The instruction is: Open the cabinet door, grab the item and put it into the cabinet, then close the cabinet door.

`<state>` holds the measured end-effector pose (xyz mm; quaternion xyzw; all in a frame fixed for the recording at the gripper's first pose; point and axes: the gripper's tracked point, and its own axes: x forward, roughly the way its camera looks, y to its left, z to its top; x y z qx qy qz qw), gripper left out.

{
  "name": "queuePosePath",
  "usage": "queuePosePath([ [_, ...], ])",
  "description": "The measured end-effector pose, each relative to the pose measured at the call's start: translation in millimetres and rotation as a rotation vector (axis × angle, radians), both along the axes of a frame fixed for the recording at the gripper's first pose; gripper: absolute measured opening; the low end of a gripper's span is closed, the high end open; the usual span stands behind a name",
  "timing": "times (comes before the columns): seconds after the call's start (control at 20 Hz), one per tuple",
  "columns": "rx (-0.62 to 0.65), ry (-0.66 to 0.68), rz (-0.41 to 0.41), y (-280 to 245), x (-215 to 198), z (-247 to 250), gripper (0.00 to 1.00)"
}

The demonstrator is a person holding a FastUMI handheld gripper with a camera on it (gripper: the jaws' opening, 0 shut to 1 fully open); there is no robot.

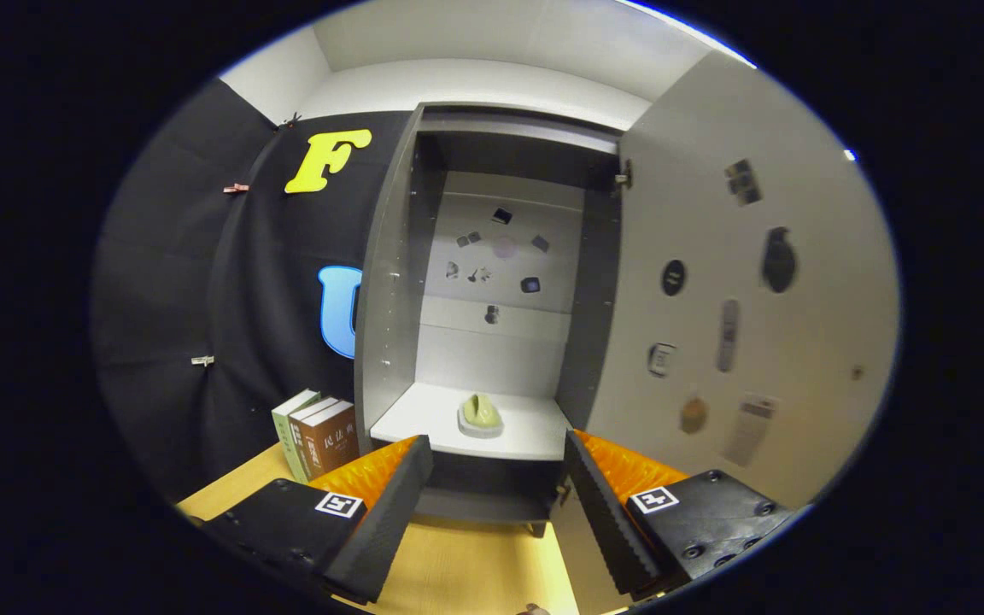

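Pale green item [481, 412] already on the cabinet's white shelf [424, 420]; door not yet shut.

The item sits alone on the shelf, just beyond the tongs [499, 478], whose fingers are spread wide and hold nothing. The cabinet [389, 282] stands on the wooden counter [466, 572] with its door [748, 290] swung fully open to the right. Books [318, 434] stand beside it. By my judgement, opening and placing are done; only closing remains.

**Even indoor light, strong fisheye bend**

Soft, bright light falls from above, upper centre of the frame. The tall grey open cabinet [492, 282] stays shadowed under its top panel. Straight lines bow toward the edges; the pale door [757, 282] at right looks softly blurred.
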<state>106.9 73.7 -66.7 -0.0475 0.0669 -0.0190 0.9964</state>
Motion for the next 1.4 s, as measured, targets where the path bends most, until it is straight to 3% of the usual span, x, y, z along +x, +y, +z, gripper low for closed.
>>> queuePosePath([
  [0.35, 0.029, 0.0, 0.05, -34, -109, 16, 0.97],
  [0.5, 0.003, -0.003, 0.01, -78, -138, 22, 0.97],
  [0.7, 0.077, 0.006, 0.002, -129, -165, 17, 0.97],
  [1.05, 0.156, -0.001, 0.048, -215, -168, 17, 0.97],
  [1.25, 0.259, 0.003, 0.133, -226, -148, 20, 0.97],
  [1.4, 0.241, 0.01, 0.164, -231, -123, 10, 0.98],
])
